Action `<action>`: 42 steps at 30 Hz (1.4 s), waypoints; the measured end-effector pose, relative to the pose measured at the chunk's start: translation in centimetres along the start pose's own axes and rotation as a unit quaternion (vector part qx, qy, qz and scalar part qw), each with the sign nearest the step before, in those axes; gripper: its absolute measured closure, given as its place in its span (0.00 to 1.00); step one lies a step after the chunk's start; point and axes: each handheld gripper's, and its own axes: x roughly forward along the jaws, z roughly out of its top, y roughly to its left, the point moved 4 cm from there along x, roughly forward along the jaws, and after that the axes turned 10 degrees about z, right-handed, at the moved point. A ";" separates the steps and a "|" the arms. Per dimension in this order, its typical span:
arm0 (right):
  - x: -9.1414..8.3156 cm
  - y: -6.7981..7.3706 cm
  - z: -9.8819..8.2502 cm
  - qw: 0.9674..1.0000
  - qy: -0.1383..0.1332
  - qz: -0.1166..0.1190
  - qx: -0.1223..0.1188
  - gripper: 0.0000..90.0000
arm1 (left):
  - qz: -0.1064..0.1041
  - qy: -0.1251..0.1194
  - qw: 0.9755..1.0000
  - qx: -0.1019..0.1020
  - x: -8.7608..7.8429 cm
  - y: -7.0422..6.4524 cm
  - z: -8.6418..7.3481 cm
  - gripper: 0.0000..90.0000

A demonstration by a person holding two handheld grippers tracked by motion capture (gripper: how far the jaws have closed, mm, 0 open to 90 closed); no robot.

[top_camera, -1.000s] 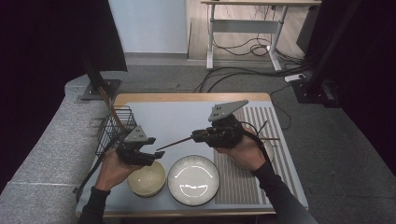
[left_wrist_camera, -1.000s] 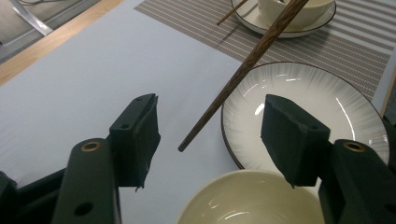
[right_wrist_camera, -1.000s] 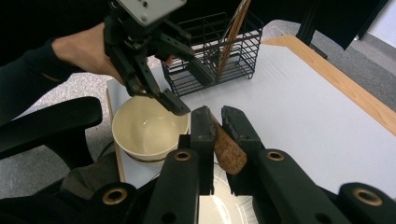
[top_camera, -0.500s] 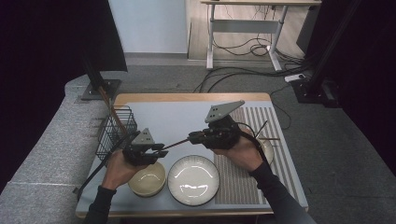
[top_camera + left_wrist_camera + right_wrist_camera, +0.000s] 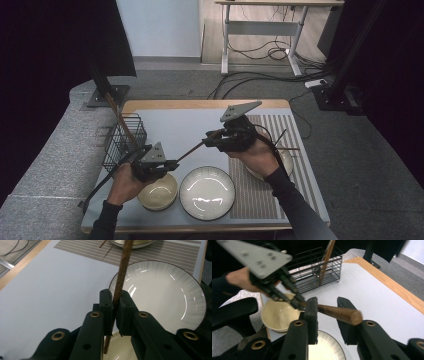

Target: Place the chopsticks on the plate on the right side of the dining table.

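Note:
A brown chopstick slants across the table between my two grippers. My left gripper is shut on its lower end; in the left gripper view its jaws have just been closing and now pinch the chopstick over the cream bowl. My right gripper is at the upper end. In the right gripper view its jaws have just been opening, and the chopstick lies between them with a gap at the pads.
A cream bowl and a white plate sit near the front edge. A second bowl rests on the striped mat under my right hand. A black wire basket with chopsticks stands at the left.
My left gripper's jaws have closed on the chopstick's lower end. Both hands have stayed roughly where they were.

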 end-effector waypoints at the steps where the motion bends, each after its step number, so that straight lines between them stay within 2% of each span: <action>1: 0.1 -0.3 0.0 1.000 0.000 -0.004 0.003 0.74 | 0.000 0.002 1.000 0.004 -0.1 -0.1 0.1 0.95; 6: 0.3 -1.2 0.1 1.000 -0.002 -0.023 0.013 0.67 | -0.006 0.005 1.000 -0.002 -0.2 0.0 0.2 0.96; 8: 0.3 -1.3 0.3 0.999 -0.002 -0.037 0.011 0.57 | -0.007 0.011 1.000 -0.001 -0.2 0.0 0.2 0.96; 11: 0.3 -1.3 0.7 0.999 -0.015 -0.039 0.021 0.44 | -0.011 0.019 1.000 -0.001 0.0 -0.1 0.1 0.96; 13: 0.4 -1.4 0.9 0.998 -0.016 -0.066 0.014 0.38 | -0.013 0.019 1.000 -0.001 0.1 -0.2 0.1 0.96; 15: 0.4 -1.5 1.1 0.997 -0.020 -0.079 0.011 0.34 | -0.013 0.020 1.000 0.001 0.2 -0.3 0.1 0.96; 21: 0.5 -2.5 0.7 0.991 -0.008 -0.131 -0.001 0.31 | -0.010 0.014 1.000 -0.002 -0.4 0.0 0.1 0.96; 24: 0.5 -3.1 0.3 0.991 -0.011 -0.130 0.006 0.31 | -0.010 0.006 1.000 -0.005 -0.8 0.1 0.1 0.96; 30: 0.5 -4.3 -1.2 0.989 0.005 -0.145 0.012 0.31 | -0.022 -0.018 1.000 -0.012 -1.4 0.4 0.1 0.96; 42: 0.9 -6.5 -4.4 0.987 0.016 -0.152 0.041 0.31 | -0.020 -0.022 0.999 -0.011 -1.8 0.7 -0.1 0.95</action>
